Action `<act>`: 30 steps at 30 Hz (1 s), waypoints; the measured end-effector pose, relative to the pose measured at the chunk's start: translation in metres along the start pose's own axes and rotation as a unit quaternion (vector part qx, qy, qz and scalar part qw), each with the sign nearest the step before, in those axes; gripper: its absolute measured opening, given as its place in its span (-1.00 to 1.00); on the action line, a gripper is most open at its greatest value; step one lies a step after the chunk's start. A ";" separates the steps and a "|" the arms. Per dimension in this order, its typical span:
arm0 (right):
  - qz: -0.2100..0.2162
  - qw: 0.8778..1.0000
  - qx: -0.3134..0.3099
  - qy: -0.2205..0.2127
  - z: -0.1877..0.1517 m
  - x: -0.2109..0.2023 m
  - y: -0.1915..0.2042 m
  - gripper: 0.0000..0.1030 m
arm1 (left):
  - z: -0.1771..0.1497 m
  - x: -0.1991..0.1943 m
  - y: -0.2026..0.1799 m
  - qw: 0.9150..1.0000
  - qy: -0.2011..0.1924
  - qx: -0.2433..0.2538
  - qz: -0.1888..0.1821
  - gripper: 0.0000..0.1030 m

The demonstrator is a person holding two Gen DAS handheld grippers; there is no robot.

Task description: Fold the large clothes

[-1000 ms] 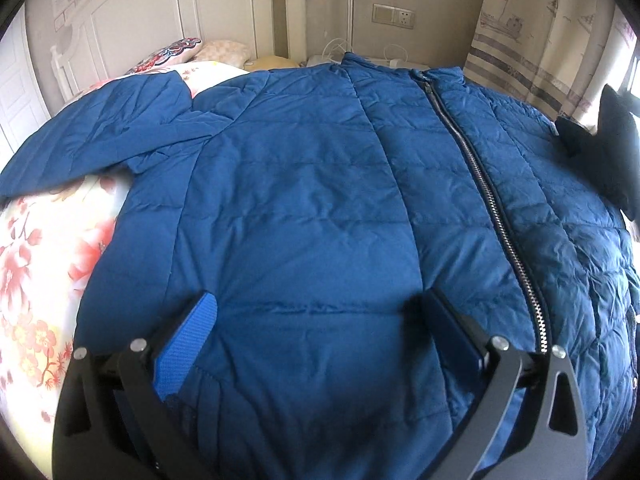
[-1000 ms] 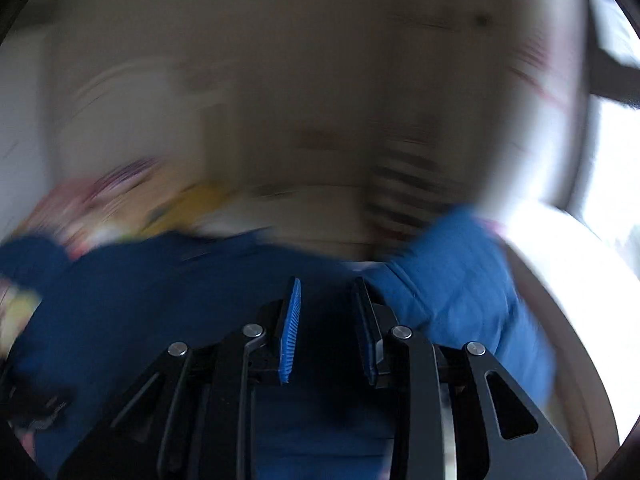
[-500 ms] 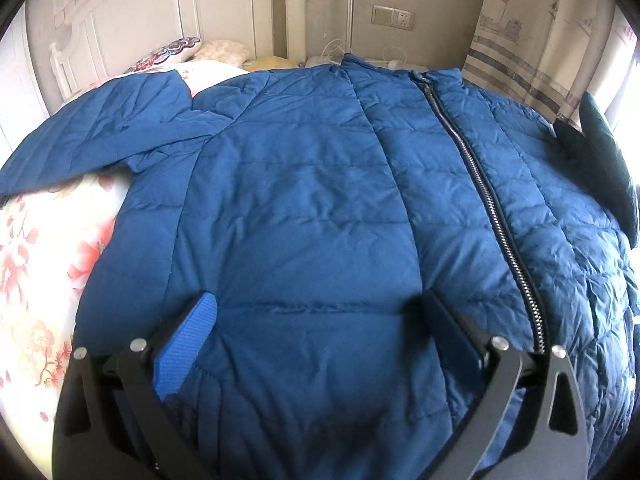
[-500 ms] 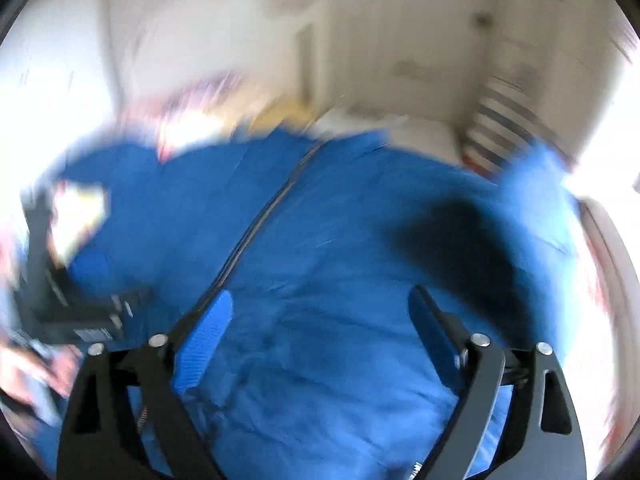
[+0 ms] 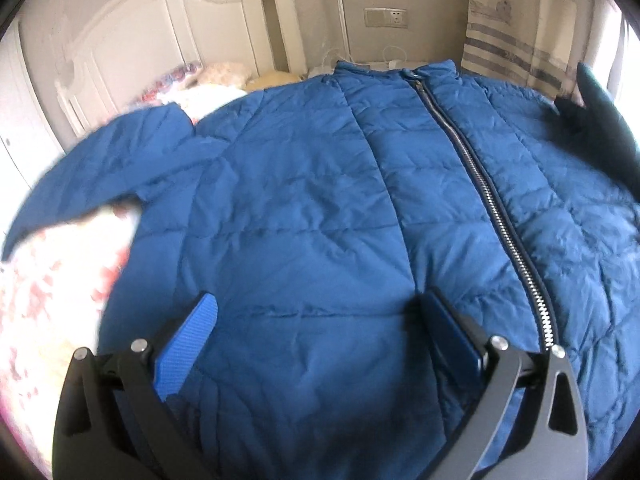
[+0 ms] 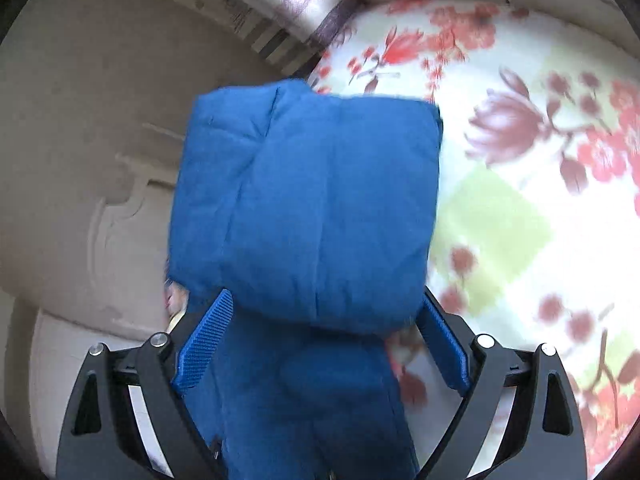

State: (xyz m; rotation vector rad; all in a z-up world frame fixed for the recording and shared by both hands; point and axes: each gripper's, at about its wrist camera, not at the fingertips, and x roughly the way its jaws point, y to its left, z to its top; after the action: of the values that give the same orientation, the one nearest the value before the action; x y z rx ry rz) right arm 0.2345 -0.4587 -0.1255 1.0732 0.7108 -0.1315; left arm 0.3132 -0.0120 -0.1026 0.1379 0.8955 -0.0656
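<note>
1. One garment in play: a blue quilted jacket [image 5: 304,216], zipped shut, lying front-up across a floral bedspread [image 5: 52,292], collar toward the headboard [image 5: 132,40].
2. Left gripper [image 5: 320,320]: jaws spread wide, poised over the lower front panel to the left of the zipper [image 5: 496,216]. Nothing is pinched between the pads; whether they touch the fabric cannot be told.
3. Right gripper [image 6: 324,344]: the jaws have just been opening and now stand wide, with a sleeve [image 6: 308,208] lying between them. The blue pads flank the sleeve's sides; no squeeze or pucker shows, so I read it as not gripped.
4. Other sleeve [image 5: 108,160] lies spread out over the bedspread on the left of the left-wrist view, unfolded.
5. Handling judgement: padded fill, so light for its bulk, soft and springy. Shell looks smooth and probably slippery; folds may puff back open.
6. Hold points, as judgement: take the cuff end or a seam line where layers are thin, or the hem edge, rather than the middle of a puffy panel. Avoid pinching the zipper teeth.
7. Task looks barely started: body flat, no fold across it yet.
</note>
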 end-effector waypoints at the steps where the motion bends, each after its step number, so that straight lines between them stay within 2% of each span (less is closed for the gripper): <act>1: 0.005 1.000 -0.005 -0.014 -0.004 0.006 0.009 0.43 | 0.000 0.002 0.006 1.000 0.006 -0.014 -0.018 0.96; 2: 0.005 0.999 -0.021 -0.034 0.000 0.002 0.016 0.10 | 0.000 0.003 0.010 0.999 0.008 -0.023 -0.026 0.96; 3: 0.004 0.998 -0.041 -0.051 0.002 -0.002 0.024 -0.02 | 0.000 0.004 0.011 0.999 0.009 -0.027 -0.030 0.96; 4: -0.001 0.995 -0.071 -0.075 0.000 -0.004 0.036 -0.24 | 0.000 0.004 0.009 0.999 0.008 -0.023 -0.026 0.96; 5: -0.009 0.989 -0.111 -0.102 -0.004 -0.012 0.056 -0.33 | 0.000 0.004 0.007 1.000 0.008 -0.020 -0.022 0.96; 6: -0.012 0.980 -0.155 -0.124 -0.008 -0.014 0.078 -0.37 | 0.000 0.004 0.005 1.000 0.007 -0.018 -0.019 0.96; 8: 0.002 0.964 -0.229 -0.136 -0.024 -0.013 0.127 -0.43 | 0.000 0.005 0.006 0.999 0.008 -0.021 -0.023 0.96; 10: 0.041 0.939 -0.324 -0.110 -0.055 -0.007 0.181 -0.44 | 0.000 0.005 0.007 0.999 0.008 -0.024 -0.026 0.96; 12: 0.057 0.911 -0.400 -0.079 -0.091 0.004 0.220 -0.42 | 0.000 0.005 0.006 0.999 0.008 -0.023 -0.025 0.96; 13: 0.060 0.891 -0.448 -0.050 -0.118 0.015 0.241 -0.38 | 0.000 0.005 0.007 0.999 0.008 -0.025 -0.027 0.96; 14: 0.064 0.878 -0.475 -0.022 -0.138 0.022 0.250 0.05 | 0.000 0.005 0.007 0.999 0.008 -0.026 -0.029 0.96; 15: 0.069 0.858 -0.508 0.017 -0.163 0.033 0.261 0.39 | 0.000 0.005 0.008 0.999 0.008 -0.028 -0.031 0.96; 16: 0.072 0.848 -0.524 0.029 -0.174 0.039 0.265 0.72 | 0.000 0.005 0.009 0.999 0.008 -0.031 -0.035 0.96; 17: 0.074 0.832 -0.549 0.036 -0.193 0.041 0.267 0.72 | 0.000 0.004 0.010 0.999 0.008 -0.033 -0.037 0.96; 18: 0.066 0.822 -0.565 0.034 -0.203 0.041 0.267 0.72 | -0.001 0.004 0.011 0.999 0.008 -0.034 -0.039 0.96; 19: 0.057 0.818 -0.572 0.029 -0.205 0.040 0.266 0.72 | -0.001 0.004 0.012 0.999 0.008 -0.035 -0.040 0.96; 21: 0.060 0.825 -0.561 0.019 -0.206 0.017 0.255 0.72 | -0.001 0.003 0.013 0.998 0.007 -0.037 -0.044 0.96; 22: 0.063 0.835 -0.547 0.014 -0.196 0.010 0.246 0.72 | -0.001 0.002 0.013 0.998 0.007 -0.037 -0.043 0.96; 25: 0.025 0.879 -0.475 -0.025 -0.153 -0.019 0.200 0.82 | 0.001 -0.003 0.008 0.999 0.010 -0.024 -0.045 0.95; 27: -0.014 0.910 -0.410 -0.049 -0.130 -0.039 0.150 0.82 | 0.009 -0.018 -0.005 0.995 -0.009 -0.018 -0.096 0.95; 28: -0.033 0.925 -0.375 -0.043 -0.120 -0.039 0.125 0.82 | 0.015 -0.027 -0.016 0.994 -0.026 -0.006 -0.110 0.95; 30: -0.058 0.946 -0.318 -0.020 -0.110 -0.036 0.086 0.82 | 0.026 -0.040 -0.049 0.991 -0.067 0.049 -0.106 0.96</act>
State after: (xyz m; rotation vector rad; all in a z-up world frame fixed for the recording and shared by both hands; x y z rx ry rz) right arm 0.1924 -0.3325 -0.0696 0.4086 0.7113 -0.0184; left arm 0.3024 -0.0644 -0.0599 0.1274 0.7697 -0.3130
